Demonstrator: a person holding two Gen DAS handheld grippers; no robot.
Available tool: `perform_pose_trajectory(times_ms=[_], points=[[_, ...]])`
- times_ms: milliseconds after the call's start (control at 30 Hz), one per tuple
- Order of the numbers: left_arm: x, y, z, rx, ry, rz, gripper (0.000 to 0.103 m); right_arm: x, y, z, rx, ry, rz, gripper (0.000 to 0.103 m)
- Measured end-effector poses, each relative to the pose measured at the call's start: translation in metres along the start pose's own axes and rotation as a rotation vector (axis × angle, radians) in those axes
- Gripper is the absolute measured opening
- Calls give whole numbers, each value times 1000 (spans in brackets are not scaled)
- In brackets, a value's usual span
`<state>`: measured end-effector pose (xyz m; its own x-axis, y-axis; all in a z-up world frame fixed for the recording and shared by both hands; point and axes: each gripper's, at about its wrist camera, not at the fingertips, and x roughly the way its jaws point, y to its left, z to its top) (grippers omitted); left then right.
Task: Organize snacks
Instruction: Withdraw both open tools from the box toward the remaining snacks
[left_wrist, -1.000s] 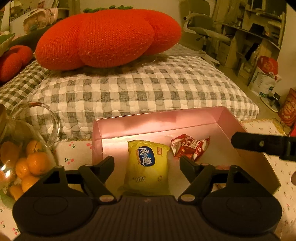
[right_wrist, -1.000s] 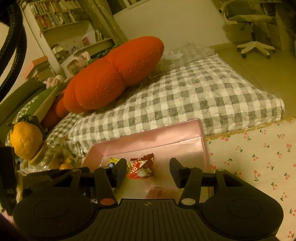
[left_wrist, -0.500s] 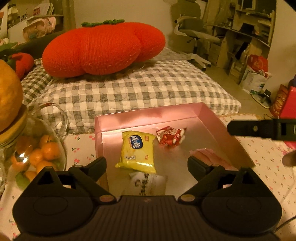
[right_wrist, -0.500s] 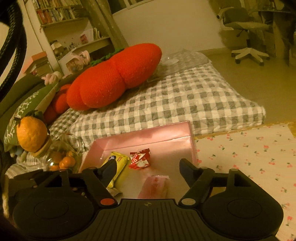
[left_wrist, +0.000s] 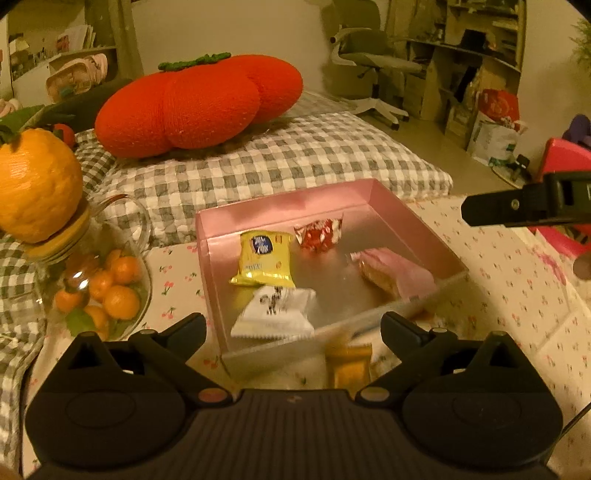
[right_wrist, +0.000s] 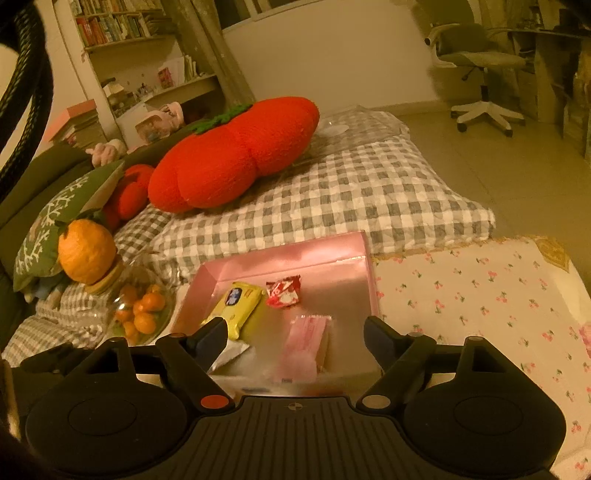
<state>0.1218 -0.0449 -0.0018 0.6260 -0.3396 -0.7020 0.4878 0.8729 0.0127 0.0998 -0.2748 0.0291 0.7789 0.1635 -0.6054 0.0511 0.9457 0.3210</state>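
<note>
A pink box (left_wrist: 373, 192) (right_wrist: 295, 254) sits on the cherry-print cloth. Inside lie a yellow packet (left_wrist: 263, 262) (right_wrist: 236, 304), a red-and-white candy (left_wrist: 318, 235) (right_wrist: 283, 291), a white packet (left_wrist: 275, 312) (right_wrist: 229, 352) and a pink wrapped snack (left_wrist: 397, 275) (right_wrist: 306, 345). An orange-gold packet (left_wrist: 349, 365) lies on the cloth just outside the box's near wall. My left gripper (left_wrist: 293, 328) hovers before the box, its jaws still opening, nothing between them. My right gripper (right_wrist: 294, 334) hangs above the pink snack, jaws opening and empty; one of its fingers (left_wrist: 517, 208) shows at the right in the left wrist view.
A glass jar (left_wrist: 99, 291) (right_wrist: 144, 306) of small oranges stands left of the box, with a large orange (left_wrist: 37, 184) (right_wrist: 86, 251) on its lid. Behind lie a checked mattress (left_wrist: 277, 162) and a red pumpkin cushion (left_wrist: 199, 107). An office chair (right_wrist: 480, 62) stands far back.
Both grippers have pulled back and up from the box while their jaws widened. The white packet and the pink snack have come into view in the box, and the orange-gold packet outside it.
</note>
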Motion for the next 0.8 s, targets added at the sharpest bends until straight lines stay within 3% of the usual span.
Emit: perform_pose_trajectory(times_ms=[433,800], points=[[-37,-17,-31,27,13,8,102,-40,18,-30,-17,29,-27,88],[-51,-10,-57,-14,25,5,103,-53,28,-66,-70,37,-18,92]])
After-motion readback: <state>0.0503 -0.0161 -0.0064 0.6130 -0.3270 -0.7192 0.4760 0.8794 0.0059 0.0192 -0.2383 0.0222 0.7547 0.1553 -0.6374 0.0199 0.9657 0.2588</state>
